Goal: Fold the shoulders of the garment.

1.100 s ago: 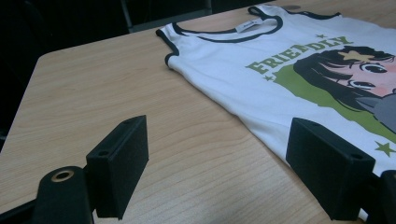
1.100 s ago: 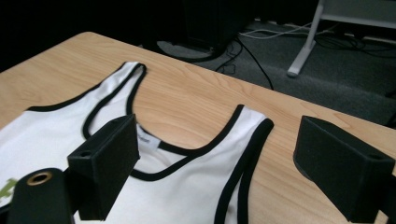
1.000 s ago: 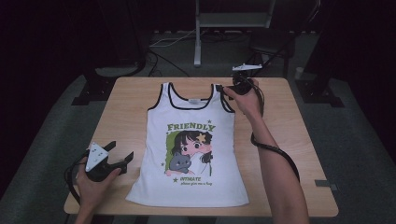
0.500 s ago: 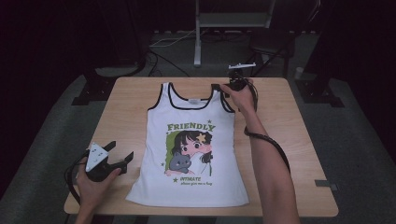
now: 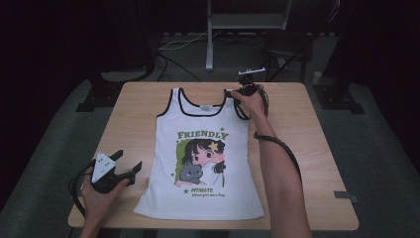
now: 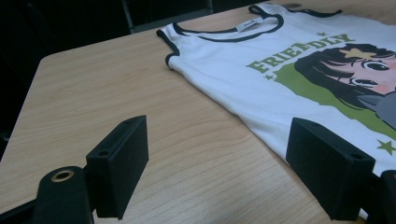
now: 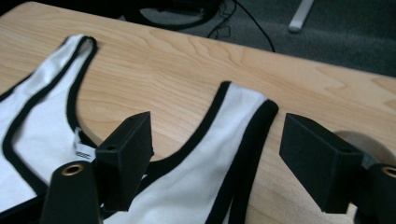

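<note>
One white sleeveless cotton top with black trim and a green cartoon print (image 5: 200, 158) lies flat in the middle of the light wooden counter (image 5: 317, 148), its neckline toward the far edge and its hem at the near edge. The right claw (image 5: 236, 94) hangs over the black-edged shoulder strap (image 7: 238, 126) nearest the far right corner. Its jaws have just been closing but stand apart, with the strap between them and not yet pinched. To do this well, I would lower the jaws until one pad slides under both layers of the strap, then close squarely across the trim, so the fabric lifts without bunching. The left claw (image 5: 126, 171) rests near the near left corner, just beside the top's side seam, spread wide and holding nothing. By my count there is one top, two straps, two claws and one counter.
</note>
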The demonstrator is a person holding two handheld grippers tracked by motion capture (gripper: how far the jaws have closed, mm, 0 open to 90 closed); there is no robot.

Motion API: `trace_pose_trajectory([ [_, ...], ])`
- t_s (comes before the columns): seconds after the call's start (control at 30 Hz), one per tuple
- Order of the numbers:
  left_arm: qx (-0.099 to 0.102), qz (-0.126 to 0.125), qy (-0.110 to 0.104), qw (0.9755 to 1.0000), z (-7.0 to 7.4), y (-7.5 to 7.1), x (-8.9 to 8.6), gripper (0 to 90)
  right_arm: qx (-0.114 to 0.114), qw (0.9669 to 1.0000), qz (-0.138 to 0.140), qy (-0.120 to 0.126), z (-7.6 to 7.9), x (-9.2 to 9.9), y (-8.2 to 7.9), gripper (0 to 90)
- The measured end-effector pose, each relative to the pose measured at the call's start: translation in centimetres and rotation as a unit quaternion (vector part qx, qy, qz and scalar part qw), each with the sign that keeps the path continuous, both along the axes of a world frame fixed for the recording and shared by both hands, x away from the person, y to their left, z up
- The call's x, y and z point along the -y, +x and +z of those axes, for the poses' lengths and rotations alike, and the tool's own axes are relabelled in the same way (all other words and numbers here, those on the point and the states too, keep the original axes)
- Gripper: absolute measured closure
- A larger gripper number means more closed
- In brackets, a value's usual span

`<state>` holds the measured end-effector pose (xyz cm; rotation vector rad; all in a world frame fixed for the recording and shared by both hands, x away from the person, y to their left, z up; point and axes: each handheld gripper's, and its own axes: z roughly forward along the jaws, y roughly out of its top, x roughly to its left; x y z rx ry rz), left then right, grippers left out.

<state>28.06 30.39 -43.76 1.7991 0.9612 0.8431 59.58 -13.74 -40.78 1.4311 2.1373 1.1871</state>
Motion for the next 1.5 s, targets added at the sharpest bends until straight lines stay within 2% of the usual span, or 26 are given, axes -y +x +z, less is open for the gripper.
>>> trace_pose_trajectory([
  [0.13, 0.000, 0.001, -0.001, 1.0000, 0.0, 0.0, -0.1, 21.0, -0.010, 0.9999, -0.003, 0.001, -0.4, 0.0, 0.2, 28.9],
  [0.17, 0.000, 0.000, -0.002, 1.0000, 0.0, 0.0, -0.1, 21.0, -0.016, 0.9999, -0.002, 0.000, -0.8, 0.1, 0.4, 33.4],
  [0.4, 0.001, 0.001, 0.001, 1.0000, 0.0, 0.0, 0.0, 21.0, -0.028, 0.9995, -0.012, 0.001, -1.3, 0.3, 0.8, 43.4],
  [0.8, 0.001, -0.001, 0.003, 1.0000, 0.0, -0.1, 0.1, 21.0, -0.045, 0.9986, -0.028, 0.003, -2.5, 0.4, 1.5, 47.2],
  [1.13, 0.002, 0.000, 0.003, 1.0000, 0.0, -0.1, 0.1, 21.0, -0.027, 0.9991, -0.034, -0.002, -3.1, 0.2, 1.6, 62.5],
  [1.2, 0.003, -0.001, 0.004, 1.0000, 0.0, -0.1, 0.1, 21.0, -0.024, 0.9992, -0.033, -0.002, -3.2, 0.0, 1.5, 69.5],
  [1.37, 0.004, -0.001, 0.000, 1.0000, 0.0, -0.1, 0.0, 21.0, -0.025, 0.9992, -0.029, 0.003, -3.3, -0.1, 1.5, 79.3],
  [1.5, 0.005, -0.002, 0.001, 1.0000, 0.0, -0.1, 0.0, 21.0, -0.028, 0.9992, -0.025, 0.015, -3.4, 0.0, 1.4, 83.1],
])
